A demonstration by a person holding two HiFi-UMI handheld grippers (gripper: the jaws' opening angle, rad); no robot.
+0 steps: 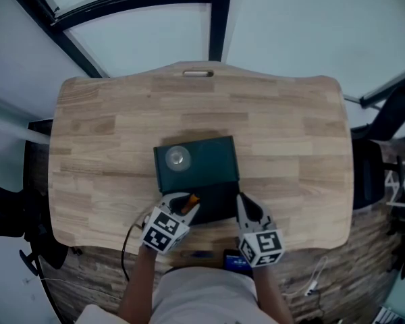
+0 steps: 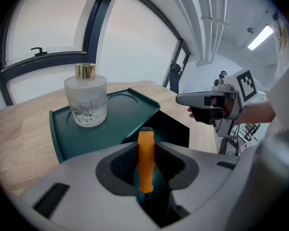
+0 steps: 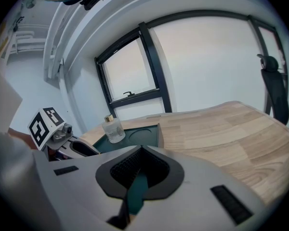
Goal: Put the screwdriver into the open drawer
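- Left gripper (image 1: 187, 206) is clamped on a slim orange-handled screwdriver (image 2: 145, 160). It looks light, stiff and smooth, best pinched mid-handle.
- Right gripper (image 1: 247, 205), at 3 o'clock, is closed on the open dark teal drawer (image 2: 177, 127), seemingly its front edge.
- At 12 o'clock, a frosted glass bottle (image 1: 177, 158) stands on a green box (image 1: 212, 155).

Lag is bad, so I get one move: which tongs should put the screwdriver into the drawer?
Left. The left tongs grip the screwdriver right at the open drawer; the right tongs look clamped on the drawer's front edge.
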